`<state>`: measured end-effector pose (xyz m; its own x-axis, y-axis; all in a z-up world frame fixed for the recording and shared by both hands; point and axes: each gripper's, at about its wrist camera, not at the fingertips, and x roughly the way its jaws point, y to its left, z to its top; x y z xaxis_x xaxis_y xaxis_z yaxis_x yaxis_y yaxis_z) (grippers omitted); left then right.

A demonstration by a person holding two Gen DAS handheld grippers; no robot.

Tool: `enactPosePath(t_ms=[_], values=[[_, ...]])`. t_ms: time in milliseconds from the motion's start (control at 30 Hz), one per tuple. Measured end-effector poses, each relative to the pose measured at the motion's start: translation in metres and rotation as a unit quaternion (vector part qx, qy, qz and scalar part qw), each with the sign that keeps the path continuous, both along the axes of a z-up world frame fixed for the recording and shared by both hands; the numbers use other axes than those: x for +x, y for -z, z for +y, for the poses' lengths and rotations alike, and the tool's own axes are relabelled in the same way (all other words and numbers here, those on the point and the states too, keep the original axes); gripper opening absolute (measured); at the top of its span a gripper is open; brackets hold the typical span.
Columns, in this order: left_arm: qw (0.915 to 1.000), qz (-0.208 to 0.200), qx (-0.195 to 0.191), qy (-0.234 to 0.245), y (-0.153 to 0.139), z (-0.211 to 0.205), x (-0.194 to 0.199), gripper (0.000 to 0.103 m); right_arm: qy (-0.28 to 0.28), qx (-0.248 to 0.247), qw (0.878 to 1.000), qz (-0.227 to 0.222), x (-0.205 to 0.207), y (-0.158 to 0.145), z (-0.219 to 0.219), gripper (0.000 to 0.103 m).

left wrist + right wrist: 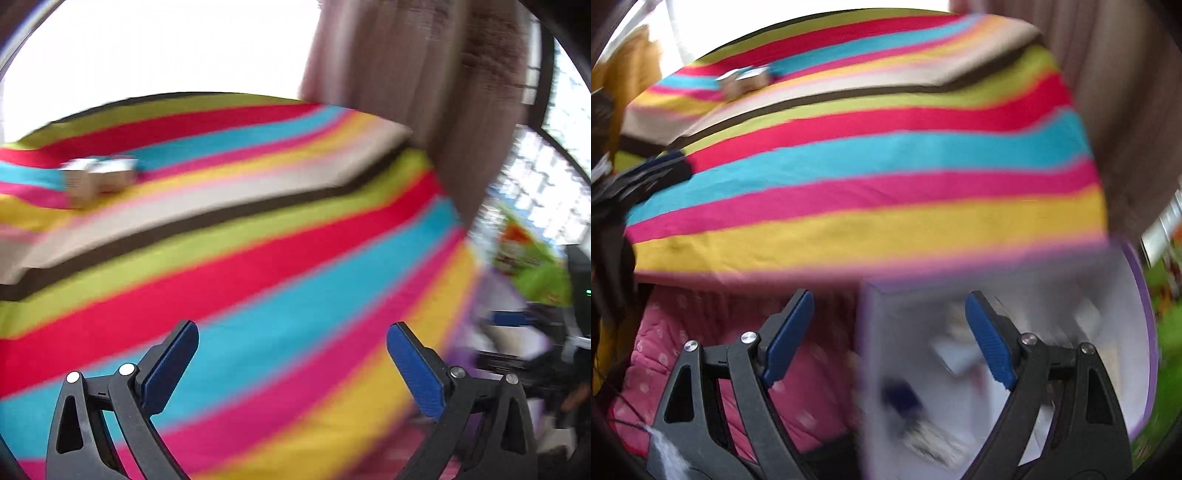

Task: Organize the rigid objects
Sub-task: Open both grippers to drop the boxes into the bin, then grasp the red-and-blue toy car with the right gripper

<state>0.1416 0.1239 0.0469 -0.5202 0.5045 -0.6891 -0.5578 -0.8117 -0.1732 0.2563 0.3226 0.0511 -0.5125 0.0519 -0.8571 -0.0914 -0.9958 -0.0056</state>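
Observation:
Both views are smeared by motion. My left gripper point(293, 341) is open over the striped cloth point(258, 258), with nothing between its blue pads. A small pale box point(96, 176) lies far off on the cloth at the upper left. My right gripper point(889, 310) is also open and empty, hanging at the near edge of the striped cloth point(868, 158). Below it stands a white bin with a purple rim point(1123, 295) that holds several small blurred items. The same small box point(746, 82) shows at the far left of the cloth. The other gripper point(646, 177) enters from the left edge.
A brown curtain point(413, 92) hangs at the table's far right corner. Pink dotted fabric point(713, 369) lies below the table's near edge, left of the bin. Green and orange clutter point(532, 258) and dark gear point(535, 354) sit to the right of the table.

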Motion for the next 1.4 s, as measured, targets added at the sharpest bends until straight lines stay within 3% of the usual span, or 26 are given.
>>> enactPosePath(t_ms=[133,267,333,433,500,633,800,933,1100,1233,1267,1333,1367,1400], values=[[0.9937,0.002,-0.05,-0.1,0.02,-0.058,-0.063,0.103,-0.056,0.015,0.998,0.008,-0.056,-0.002,-0.041,0.086],[0.983,-0.016,-0.077,-0.166,0.04,-0.096,-0.106,0.103,-0.106,0.02,0.994,0.009,-0.112,0.002,-0.079,0.086],[0.9793,-0.025,-0.083,-0.183,0.047,-0.114,-0.117,0.103,-0.13,0.03,0.991,0.008,-0.146,0.005,-0.097,0.086],[0.9748,-0.059,-0.051,-0.209,0.054,-0.133,-0.134,0.103,-0.156,0.041,0.987,0.004,-0.195,0.011,-0.116,0.086],[0.9739,-0.06,-0.049,-0.213,0.054,-0.134,-0.132,0.103,-0.162,0.045,0.986,0.001,-0.228,0.015,-0.124,0.086],[0.9675,-0.049,-0.114,-0.22,0.057,-0.116,-0.127,0.103,-0.159,0.045,0.986,0.006,-0.293,0.019,-0.133,0.086],[0.9683,-0.052,-0.106,-0.22,0.056,-0.121,-0.121,0.103,-0.149,0.046,0.988,0.0,-0.374,0.034,-0.138,0.087],[0.9683,-0.052,-0.106,-0.22,0.059,-0.119,-0.124,0.103,-0.147,0.015,0.989,0.018,-0.424,0.04,-0.136,0.089],[0.9682,-0.052,-0.106,-0.221,0.06,-0.118,-0.123,0.103,-0.164,0.022,0.985,0.041,-0.474,0.042,-0.15,0.089],[0.9681,-0.052,-0.106,-0.221,0.061,-0.118,-0.124,0.103,-0.216,0.041,0.974,0.057,-0.488,0.042,-0.183,0.089],[0.9681,-0.052,-0.106,-0.221,0.06,-0.118,-0.123,0.103,-0.232,0.047,0.969,0.065,-0.487,0.043,-0.192,0.088],[0.9681,-0.052,-0.106,-0.221,0.061,-0.118,-0.124,0.103,-0.271,0.038,0.959,0.075,-0.48,0.041,-0.206,0.062],[0.9681,-0.052,-0.106,-0.221,0.06,-0.118,-0.123,0.103,-0.284,0.028,0.956,0.074,-0.476,0.041,-0.208,0.043],[0.9681,-0.052,-0.106,-0.221,0.061,-0.118,-0.123,0.103,-0.297,0.013,0.952,0.065,-0.47,0.041,-0.21,0.043]])
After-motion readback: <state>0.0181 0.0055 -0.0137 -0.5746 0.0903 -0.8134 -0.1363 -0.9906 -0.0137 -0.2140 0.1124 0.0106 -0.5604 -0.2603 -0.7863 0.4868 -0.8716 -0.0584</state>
